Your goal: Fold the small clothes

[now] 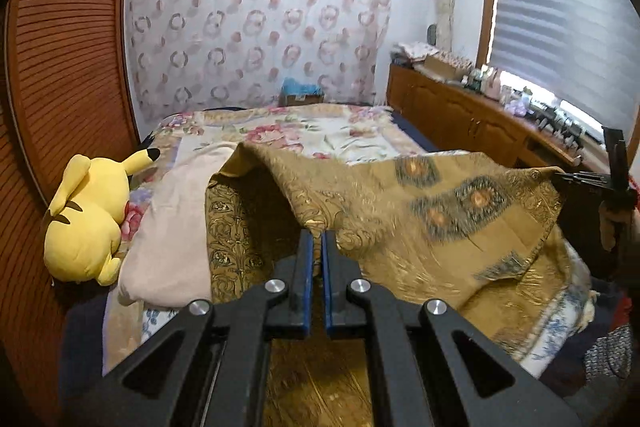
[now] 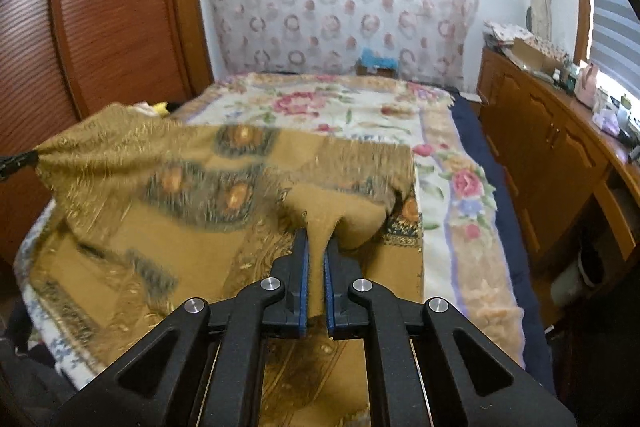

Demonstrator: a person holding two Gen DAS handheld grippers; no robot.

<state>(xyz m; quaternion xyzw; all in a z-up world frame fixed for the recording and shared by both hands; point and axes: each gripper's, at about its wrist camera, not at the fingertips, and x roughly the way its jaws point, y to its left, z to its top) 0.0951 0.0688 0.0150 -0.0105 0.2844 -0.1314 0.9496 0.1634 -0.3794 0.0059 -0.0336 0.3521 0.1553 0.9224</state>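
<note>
A gold-brown patterned cloth [image 1: 432,211] with dark medallions is lifted off the bed and stretched between both grippers. My left gripper [image 1: 319,233] is shut on one corner of it, the fabric pinched between the blue pads. In the right wrist view my right gripper [image 2: 316,239] is shut on another bunched edge of the same cloth [image 2: 168,187]. The right gripper [image 1: 576,181] shows at the far right of the left wrist view, holding the cloth's other corner. The left gripper's tip [image 2: 16,161] appears at the far left of the right wrist view. The cloth's lower part still rests on the bed.
A floral blanket [image 2: 360,107] covers the bed. A yellow plush toy [image 1: 86,219] and a pale pink pillow [image 1: 172,227] lie at the bed's left side. A wooden louvred wardrobe [image 1: 68,67] stands left, and a wooden cabinet [image 2: 552,147] with clutter runs along the right under the window.
</note>
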